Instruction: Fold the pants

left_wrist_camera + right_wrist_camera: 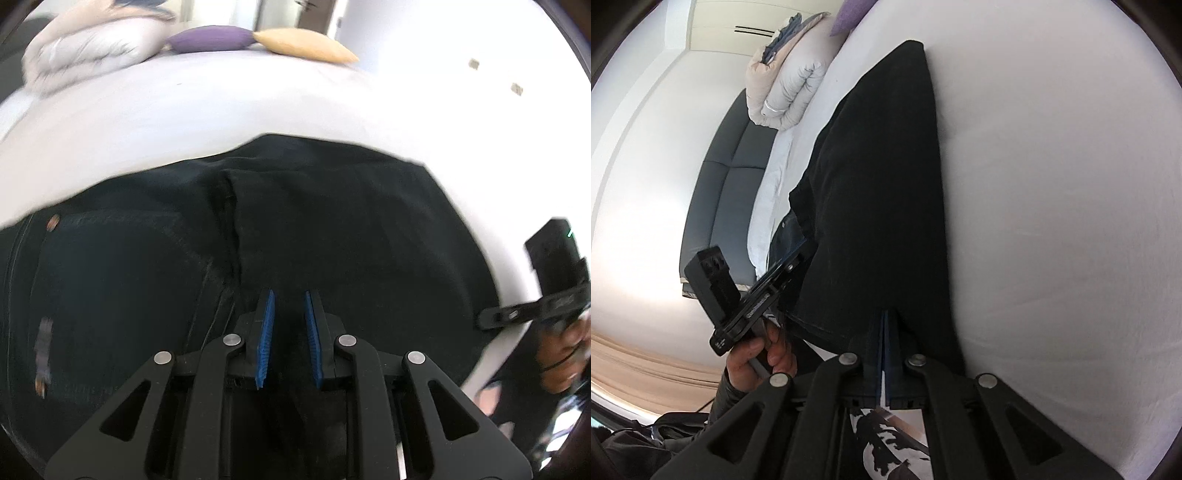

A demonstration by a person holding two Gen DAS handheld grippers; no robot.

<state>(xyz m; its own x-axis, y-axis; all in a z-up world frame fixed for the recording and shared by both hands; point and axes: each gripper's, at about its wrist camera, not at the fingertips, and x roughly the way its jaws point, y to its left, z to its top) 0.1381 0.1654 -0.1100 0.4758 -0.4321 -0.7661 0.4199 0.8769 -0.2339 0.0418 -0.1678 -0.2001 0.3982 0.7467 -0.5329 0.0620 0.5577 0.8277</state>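
The right gripper [885,354] is clenched: its fingers [874,354] are pressed together on the near edge of the black pants [879,192]. The cloth runs straight out from these fingers and away across the white bed [1052,221]. The pants look already doubled leg on leg, so this seems to be the step of folding them across their length. That is my guess from how they lie.

The left gripper [289,332] is part open. There is a small gap between its blue pads [266,339], and I see nothing pinched in it. It sits right over the pants [332,229], just past the middle seam. I cannot tell if the fingers touch the cloth.

Next, the left fingers likely need to close on the cloth so both ends can lift and fold over evenly. If only one end is held, the cloth could sag and crease.

Farther off lie a puffy blanket [786,85], a purple pillow [212,38] and a yellow pillow [304,43].
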